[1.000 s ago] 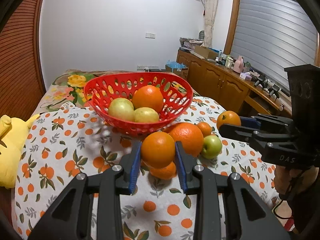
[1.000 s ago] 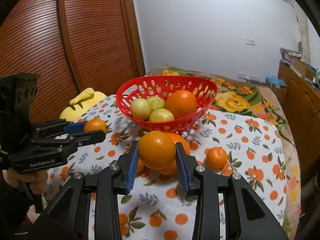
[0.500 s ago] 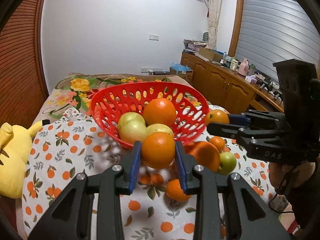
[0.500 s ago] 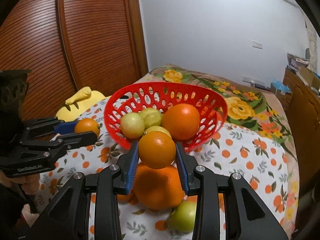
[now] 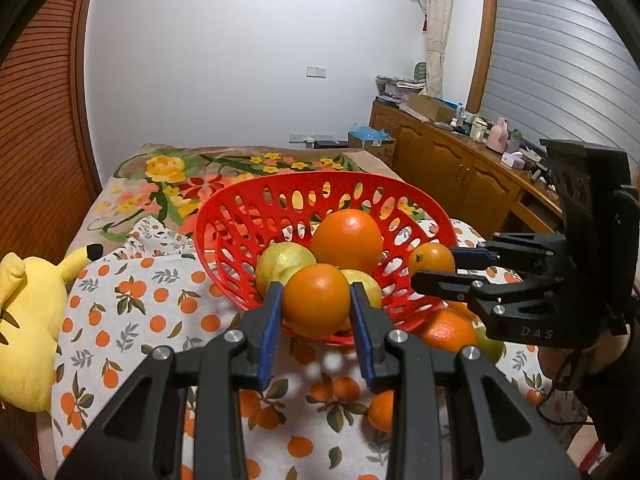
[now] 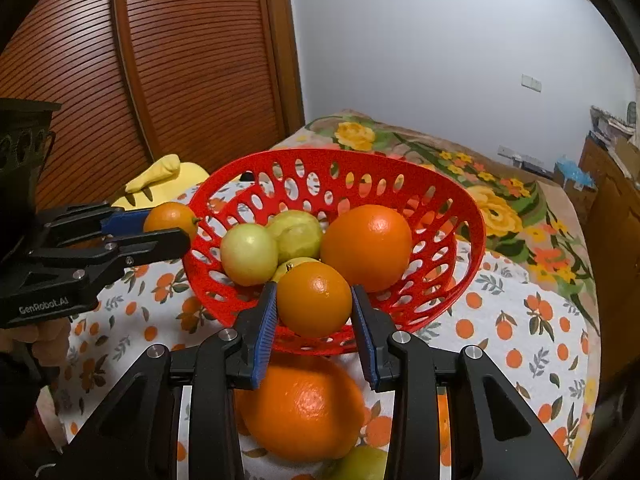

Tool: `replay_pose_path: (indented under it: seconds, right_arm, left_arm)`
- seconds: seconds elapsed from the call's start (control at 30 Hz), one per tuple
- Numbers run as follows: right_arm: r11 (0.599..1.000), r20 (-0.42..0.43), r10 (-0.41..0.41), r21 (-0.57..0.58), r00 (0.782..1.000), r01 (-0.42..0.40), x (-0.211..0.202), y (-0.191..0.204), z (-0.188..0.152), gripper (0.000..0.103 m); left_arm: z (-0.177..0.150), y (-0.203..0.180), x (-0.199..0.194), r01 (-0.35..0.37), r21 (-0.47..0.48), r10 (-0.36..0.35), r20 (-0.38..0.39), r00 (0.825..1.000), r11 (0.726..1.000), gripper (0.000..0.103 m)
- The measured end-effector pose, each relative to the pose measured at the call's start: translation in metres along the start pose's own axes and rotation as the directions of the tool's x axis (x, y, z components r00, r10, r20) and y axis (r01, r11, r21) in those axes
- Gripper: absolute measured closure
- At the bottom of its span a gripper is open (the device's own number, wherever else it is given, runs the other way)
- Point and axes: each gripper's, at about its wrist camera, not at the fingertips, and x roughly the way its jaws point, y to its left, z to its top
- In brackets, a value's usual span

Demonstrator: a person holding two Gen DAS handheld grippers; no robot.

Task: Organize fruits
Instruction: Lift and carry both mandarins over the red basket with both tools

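Left gripper (image 6: 170, 227), marked "GenRobot.AI", clamped on a small orange (image 6: 171, 219). Right gripper (image 5: 434, 266), marked "DAS", clamped on another orange (image 5: 431, 259). Both beside red basket (image 6: 460, 200).

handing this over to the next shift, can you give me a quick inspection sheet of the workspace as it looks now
surface: bed under an orange-print cloth, floral blanket behind.
job's things: red basket holds one big orange and pale green fruits; a large orange and a green fruit lie on the cloth.
clutter: yellow plush toy at the cloth's edge.
grippers: left gripper shut on an orange; right gripper shut on another orange, both at the basket's near rim.
cables: thin black cable below the right gripper.
surroundings: wooden sideboard with small items, slatted wardrobe door.
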Motion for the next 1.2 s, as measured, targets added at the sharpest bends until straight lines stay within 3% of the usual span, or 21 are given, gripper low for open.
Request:
replay_pose_path:
  seconds: [0.77, 1.2]
  right_arm:
    - [1.000, 0.014, -0.013, 0.024, 1.000, 0.013, 0.005, -0.015, 0.015, 0.066]
    - [0.998, 0.043, -0.031, 0.053, 0.999, 0.028, -0.011, -0.027, 0.011, 0.066]
  left_arm:
    - [0.041, 0.002, 0.050, -0.001, 0.041, 0.003, -0.049, 0.999, 0.999, 0.072]
    - [0.061, 0.002, 0.090, -0.044, 0.050, 0.048, -0.096, 0.994, 0.998, 0.071]
